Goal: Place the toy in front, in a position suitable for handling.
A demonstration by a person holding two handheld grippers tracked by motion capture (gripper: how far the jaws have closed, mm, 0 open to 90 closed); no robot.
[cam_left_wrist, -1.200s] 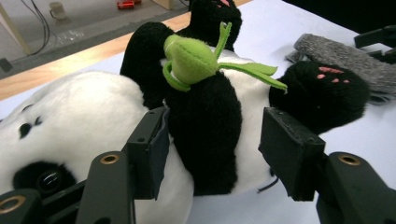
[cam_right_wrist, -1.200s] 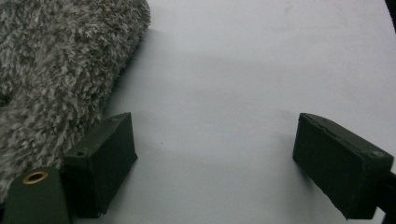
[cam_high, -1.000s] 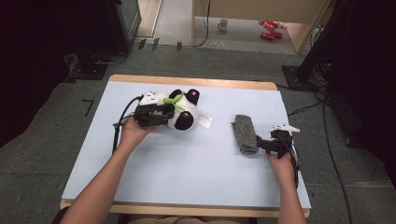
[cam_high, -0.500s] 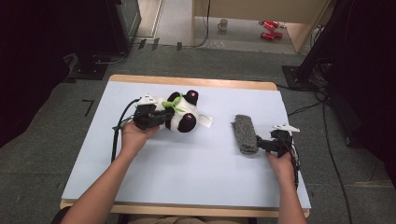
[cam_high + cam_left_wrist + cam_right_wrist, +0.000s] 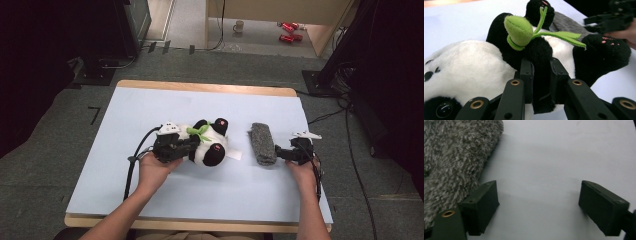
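A black-and-white panda plush point(image 5: 210, 145) with a green leaf sprig lies on its side on the light blue table top point(image 5: 150, 110). My left gripper point(image 5: 192, 145) is shut on a black part of the panda point(image 5: 474, 65); the jaws pinch the dark fur at the left gripper point(image 5: 541, 72). A grey fuzzy cloth point(image 5: 262, 142) lies to the right of the panda. My right gripper point(image 5: 277, 154) rests at its near right end, and its jaws have just been closing a little. In the right gripper view the right gripper point(image 5: 539, 205) has bare table between its jaws, with the cloth point(image 5: 451, 157) beside one jaw.
A white tag point(image 5: 234, 155) sticks out from the panda toward the cloth. The table's wooden edge point(image 5: 200, 87) runs along the far side. Beyond it, on the floor, are red cans point(image 5: 287, 31), a cup point(image 5: 239, 26) and cables. Dark equipment stands at both sides.
The left hand has pulled the panda nearer and to the right, closer to the grey cloth. The right hand and the cloth have stayed put.
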